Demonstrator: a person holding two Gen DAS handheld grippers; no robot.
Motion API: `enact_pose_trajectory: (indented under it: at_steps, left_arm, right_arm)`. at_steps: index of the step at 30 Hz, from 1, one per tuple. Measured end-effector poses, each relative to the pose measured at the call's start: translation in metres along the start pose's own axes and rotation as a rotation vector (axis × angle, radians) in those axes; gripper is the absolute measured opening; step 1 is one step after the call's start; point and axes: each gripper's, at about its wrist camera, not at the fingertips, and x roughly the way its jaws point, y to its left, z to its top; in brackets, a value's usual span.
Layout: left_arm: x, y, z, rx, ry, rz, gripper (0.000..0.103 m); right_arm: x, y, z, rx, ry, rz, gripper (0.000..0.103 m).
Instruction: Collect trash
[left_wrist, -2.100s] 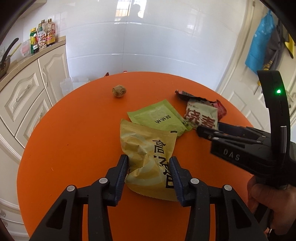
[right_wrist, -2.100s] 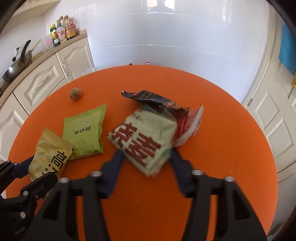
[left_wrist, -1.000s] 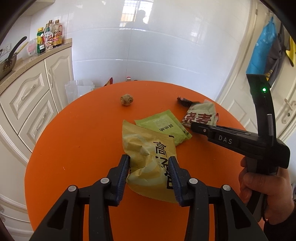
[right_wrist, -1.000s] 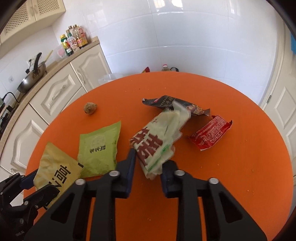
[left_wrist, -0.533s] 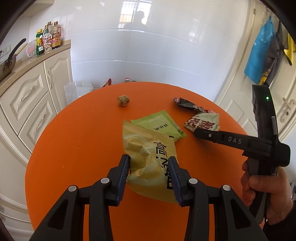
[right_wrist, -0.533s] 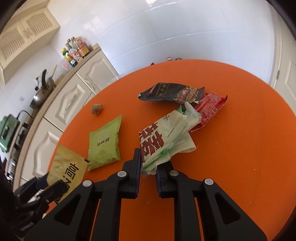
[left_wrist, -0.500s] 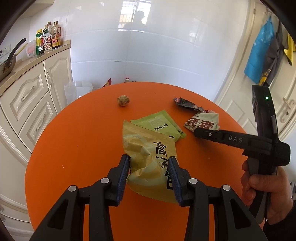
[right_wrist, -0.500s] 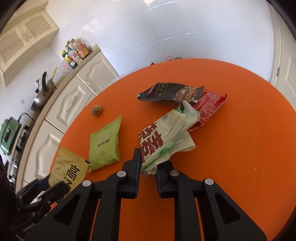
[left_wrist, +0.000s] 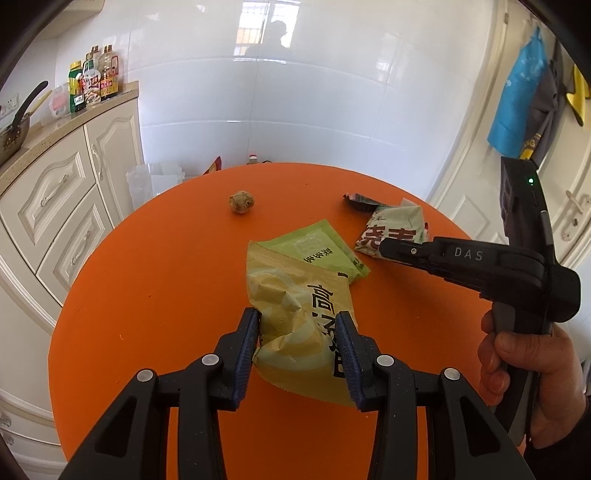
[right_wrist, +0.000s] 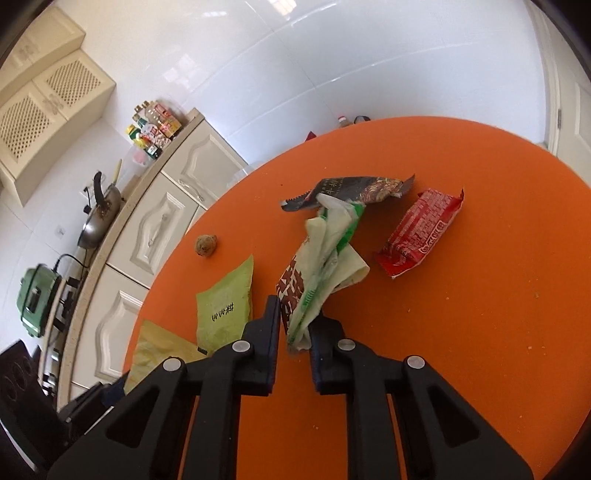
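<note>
Left gripper (left_wrist: 299, 332): fingers pinch the near end of the yellow bag (left_wrist: 295, 306), which crumples between the pads; its far end lies on the table, over a corner of the green packet (left_wrist: 321, 249).

Right gripper (right_wrist: 293, 321): fingers pressed close on the white-green wrapper (right_wrist: 317, 269), squeezed into a narrow fold. From the right wrist view it looks raised off the surface, top end drooping over the black wrapper (right_wrist: 351, 190); whether any part touches the table I cannot tell.

Progress, as I judge it: early. Two pieces are in hand, neither deposited; no bin is surely identifiable. Left on the table: green packet, black wrapper, red wrapper (right_wrist: 421, 232) just right of the held one, and a small brown lump (right_wrist: 206, 245) well apart toward the far-left edge. Scattered crumbs (right_wrist: 535, 294) too.

Surface: round orange table (left_wrist: 147, 280), matte, smooth.

Room: white tiled wall; cream cabinets (left_wrist: 55, 206) left, with bottles (left_wrist: 94, 83) and a pan (right_wrist: 99, 214) on the counter; a clear container (left_wrist: 153, 181) on the floor behind the table; white door and hanging blue cloth (left_wrist: 517, 107) right.
</note>
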Motion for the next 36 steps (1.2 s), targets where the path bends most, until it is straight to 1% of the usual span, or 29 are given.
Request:
enact_pose_trajectory:
  at_steps: [8,12,15,17,18,23,25,27,29,31,32,33,36]
  left_arm:
    - [-0.013,-0.008,-0.001,0.020,-0.016,-0.008,0.037]
    - [-0.020,-0.015,-0.003,0.037,-0.024,-0.014,0.037]
    - [-0.025,-0.022,-0.007,0.049,-0.023,-0.021,0.037]
    - [-0.028,-0.025,-0.010,0.054,-0.021,-0.027,0.037]
    - [-0.029,-0.027,-0.011,0.057,-0.019,-0.028,0.037]
    - [-0.033,-0.032,-0.015,0.070,-0.010,-0.027,0.037]
    - [-0.033,-0.036,-0.014,0.072,-0.009,-0.024,0.037]
    - [-0.033,-0.037,-0.014,0.072,-0.010,-0.021,0.036]
    - [-0.031,-0.039,-0.011,0.070,-0.007,-0.018,0.029]
    - [-0.031,-0.038,-0.009,0.067,-0.007,-0.015,0.027]
    - [-0.030,-0.038,-0.008,0.066,-0.007,-0.013,0.026]
    - [-0.029,-0.038,-0.007,0.065,-0.009,-0.013,0.026]
    - [-0.028,-0.037,-0.005,0.054,-0.006,-0.018,0.022]
  right_arm:
    - [-0.025,0.000,-0.009,-0.048,-0.035,0.005,0.011]
    - [-0.039,-0.009,-0.016,-0.040,-0.039,0.008,0.011]
    - [-0.041,-0.020,-0.022,-0.010,-0.008,0.009,0.011]
    - [-0.041,-0.025,-0.024,0.012,-0.009,0.027,0.012]
    - [-0.041,-0.027,-0.024,0.023,-0.008,0.027,0.015]
    - [-0.037,-0.030,-0.017,0.069,-0.023,0.033,0.016]
    - [-0.033,-0.034,-0.014,0.103,-0.026,0.041,0.018]
    - [-0.028,-0.037,-0.011,0.136,-0.028,0.045,0.024]
    - [-0.024,-0.041,-0.008,0.172,-0.030,0.063,0.025]
    - [-0.023,-0.041,-0.007,0.164,-0.043,0.075,0.024]
    - [-0.022,-0.038,-0.006,0.137,-0.036,0.049,0.018]
    - [-0.021,-0.035,-0.006,0.120,-0.032,0.035,0.015]
    - [-0.025,-0.030,-0.008,0.092,-0.040,0.038,0.014]
